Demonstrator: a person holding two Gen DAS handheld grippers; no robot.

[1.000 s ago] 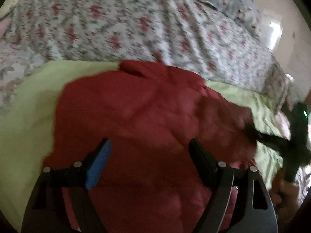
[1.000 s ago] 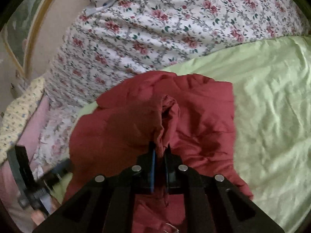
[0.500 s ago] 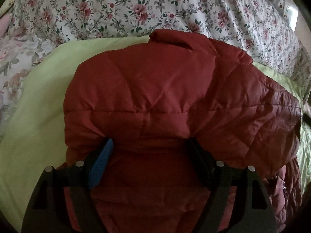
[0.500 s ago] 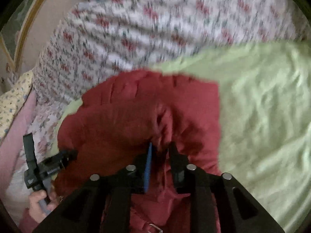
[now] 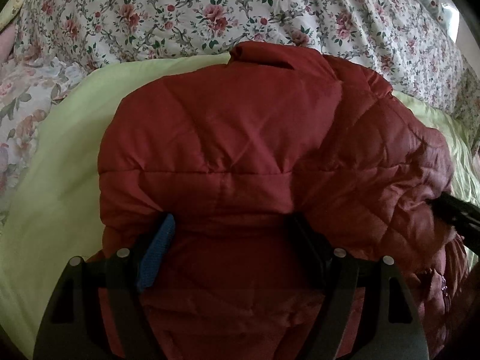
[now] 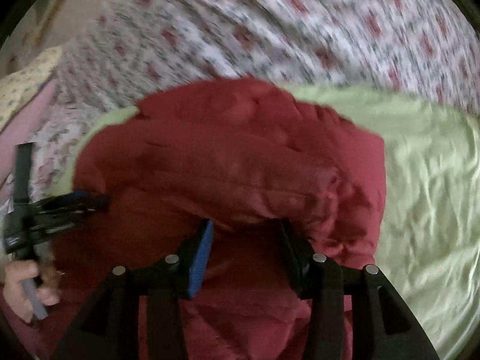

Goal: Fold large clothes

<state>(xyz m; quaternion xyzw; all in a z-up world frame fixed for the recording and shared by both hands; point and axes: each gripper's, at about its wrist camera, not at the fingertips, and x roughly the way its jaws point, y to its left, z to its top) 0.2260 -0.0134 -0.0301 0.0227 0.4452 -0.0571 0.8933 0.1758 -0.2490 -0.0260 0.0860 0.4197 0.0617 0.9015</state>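
The red quilted jacket (image 5: 240,156) lies bundled on the pale green sheet (image 5: 60,180), which covers the near part of the bed, with the floral bedspread (image 5: 210,9) beyond it toward the far edge. The jacket's long axis seems to run away from both cameras, its collar end pointing at the far edge, though the blur in the right wrist view makes that reading unsure. The left gripper (image 5: 231,234) stands with jaws spread wide, straddling the near end of the jacket, the fingers beside the padding rather than pinching it. The right gripper (image 6: 246,234) is opening its jaws, with a thick roll of jacket just ahead of and partly between them, no longer squeezed. Both grippers sit at the near end, the right one closer to the folded-over bulk. Open sheet lies to the right of the jacket and a narrower strip to the left, leaving room to lay a fold either way.
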